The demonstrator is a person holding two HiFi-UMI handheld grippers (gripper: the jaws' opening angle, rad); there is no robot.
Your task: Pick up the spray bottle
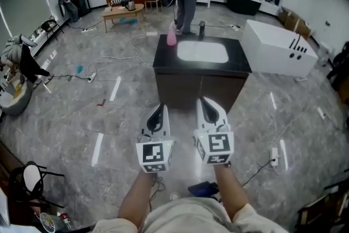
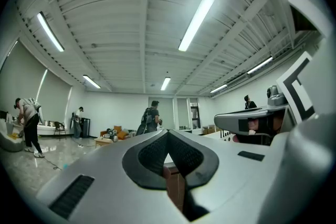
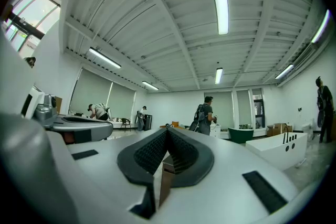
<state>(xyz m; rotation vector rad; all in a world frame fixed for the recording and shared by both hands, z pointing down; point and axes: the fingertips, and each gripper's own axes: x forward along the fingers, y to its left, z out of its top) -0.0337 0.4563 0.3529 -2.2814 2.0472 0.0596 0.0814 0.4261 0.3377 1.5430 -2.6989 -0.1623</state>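
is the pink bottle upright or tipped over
Upright: the pink bottle stands on its base at the back left corner of the counter, narrow top up, beside the sink.

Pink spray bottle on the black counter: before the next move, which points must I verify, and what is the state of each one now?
1. The pink spray bottle stands upright at the back left corner of the black counter: ok.
2. The left gripper is empty, jaws together: ok.
3. The right gripper is empty, jaws together: ok.
4. Jaws opened for the grasp: not ok.
5. Grippers close to the bottle: not ok, both are short of the counter.
6. The small dark cylinder stands apart from the bottle: ok.
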